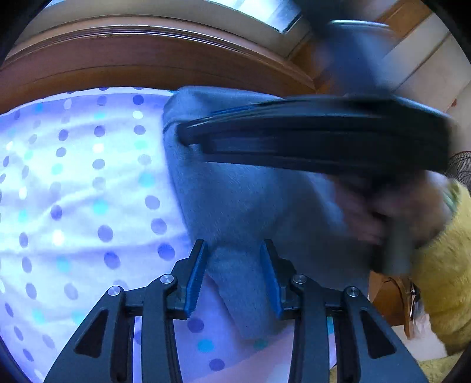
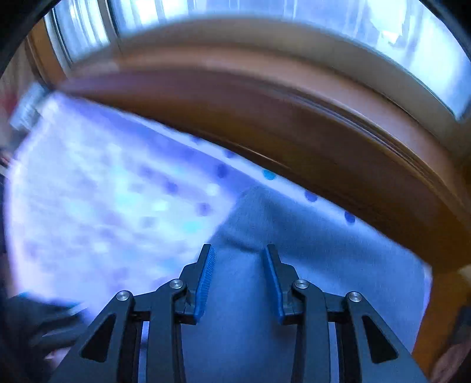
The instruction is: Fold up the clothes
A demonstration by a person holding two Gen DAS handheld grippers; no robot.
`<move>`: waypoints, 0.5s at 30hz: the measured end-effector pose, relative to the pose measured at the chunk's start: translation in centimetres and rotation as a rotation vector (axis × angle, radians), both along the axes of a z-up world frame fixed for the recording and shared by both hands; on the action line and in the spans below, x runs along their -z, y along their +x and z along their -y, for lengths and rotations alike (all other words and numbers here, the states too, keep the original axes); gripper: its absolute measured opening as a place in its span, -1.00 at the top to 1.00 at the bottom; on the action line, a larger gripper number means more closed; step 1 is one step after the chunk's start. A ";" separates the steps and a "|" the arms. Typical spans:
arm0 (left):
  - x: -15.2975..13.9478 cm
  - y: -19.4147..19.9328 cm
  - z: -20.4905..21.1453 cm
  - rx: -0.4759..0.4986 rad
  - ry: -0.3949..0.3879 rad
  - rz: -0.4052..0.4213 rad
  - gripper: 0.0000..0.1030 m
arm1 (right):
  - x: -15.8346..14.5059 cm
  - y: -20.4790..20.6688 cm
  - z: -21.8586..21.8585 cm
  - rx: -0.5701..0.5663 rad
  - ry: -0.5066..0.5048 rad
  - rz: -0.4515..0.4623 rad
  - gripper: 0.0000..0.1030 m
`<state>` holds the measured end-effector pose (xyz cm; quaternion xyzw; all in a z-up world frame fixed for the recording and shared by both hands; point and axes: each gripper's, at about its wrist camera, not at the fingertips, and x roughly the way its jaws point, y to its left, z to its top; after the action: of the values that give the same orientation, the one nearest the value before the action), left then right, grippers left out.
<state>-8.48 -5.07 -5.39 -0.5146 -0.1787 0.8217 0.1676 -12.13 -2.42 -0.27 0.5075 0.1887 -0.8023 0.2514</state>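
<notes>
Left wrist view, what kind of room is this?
Most likely a bedroom: a polka-dot bedsheet covers a mattress, a curved wooden headboard stands behind it under a window, and a grey garment lies on the sheet.

Grey-blue garment (image 1: 235, 206), blue-dotted white sheet (image 1: 88, 191)
</notes>
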 end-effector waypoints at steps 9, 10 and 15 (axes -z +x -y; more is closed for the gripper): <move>0.2 2.2 -0.2 -0.002 0.010 0.012 0.29 | -1.2 -2.6 -2.6 0.207 -0.161 -0.041 0.35; 0.0 2.2 0.3 -0.004 0.023 0.015 0.29 | -1.9 -1.8 -3.2 0.196 -0.177 -0.044 0.35; -1.1 1.0 2.2 -0.010 -0.008 0.001 0.29 | -5.1 6.5 -8.8 0.202 -0.260 -0.064 0.34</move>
<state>-7.48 -7.28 -4.24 -0.5148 -0.1780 0.8230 0.1613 -5.59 6.38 4.79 0.4612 0.0394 -0.8569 0.2270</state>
